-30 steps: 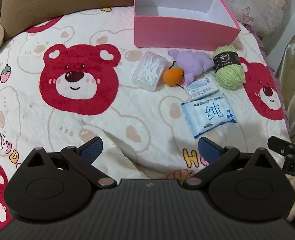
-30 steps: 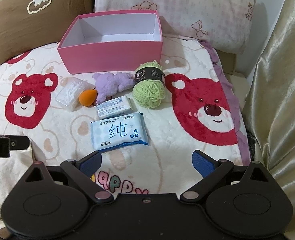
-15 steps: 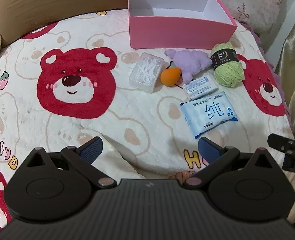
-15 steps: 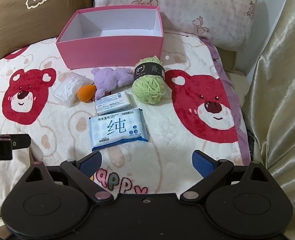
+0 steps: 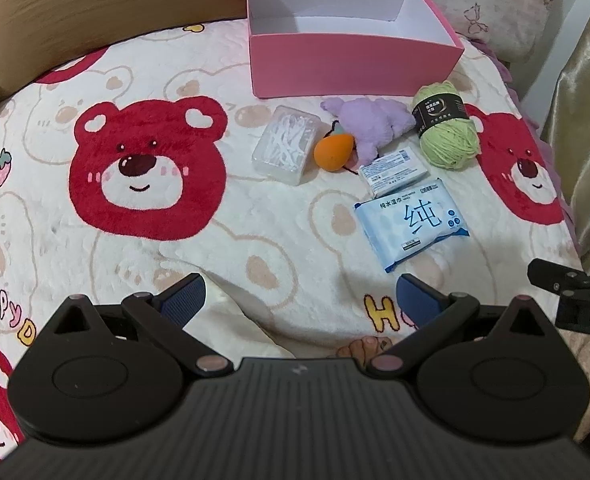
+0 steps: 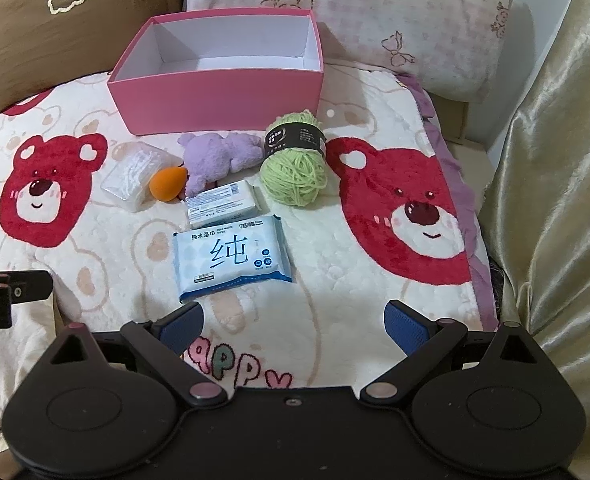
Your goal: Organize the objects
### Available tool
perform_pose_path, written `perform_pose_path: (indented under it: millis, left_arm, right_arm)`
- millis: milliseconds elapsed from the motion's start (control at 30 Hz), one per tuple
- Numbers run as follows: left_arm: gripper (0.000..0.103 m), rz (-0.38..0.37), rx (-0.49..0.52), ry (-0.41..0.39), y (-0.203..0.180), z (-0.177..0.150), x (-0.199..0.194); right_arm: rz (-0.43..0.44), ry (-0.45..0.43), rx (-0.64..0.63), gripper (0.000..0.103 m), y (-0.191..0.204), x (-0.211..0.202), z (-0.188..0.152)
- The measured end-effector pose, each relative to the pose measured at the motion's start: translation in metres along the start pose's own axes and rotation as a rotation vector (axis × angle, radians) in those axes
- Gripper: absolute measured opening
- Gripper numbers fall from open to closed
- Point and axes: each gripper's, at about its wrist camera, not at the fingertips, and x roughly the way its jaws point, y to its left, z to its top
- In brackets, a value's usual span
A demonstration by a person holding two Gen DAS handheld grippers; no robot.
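- The left gripper (image 5: 299,294) and the right gripper (image 6: 293,320) were both wide apart and held nothing.
- The wipes pack (image 6: 231,258), soap, yarn and toys lay mid-blanket, beside the empty pink box (image 6: 219,92).
- Packing looked not yet begun; next, probably reach for the wipes.

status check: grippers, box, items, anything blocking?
Left gripper open, empty; right gripper open, empty. Pink box empty; wipes pack, yarn, plush and the other items lie on the blanket. Nothing blocking.
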Motion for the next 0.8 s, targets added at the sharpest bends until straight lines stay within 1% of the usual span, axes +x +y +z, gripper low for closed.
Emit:
perform_pose_path:
  millis: [367, 800]
  left_arm:
    - [0.103, -0.006, 0.012, -0.007, -0.0002, 0.0016, -0.0065]
    - [0.103, -0.005, 0.011, -0.010, -0.0020, 0.0010, -0.0085]
  right_arm:
    - [-0.002, -0.017, -0.008, 0.099, -0.0055, -0.0066, 0.0021]
    - [-0.007, -0.016, -0.033, 0.099, -0.0087, -0.0060, 0.0015]
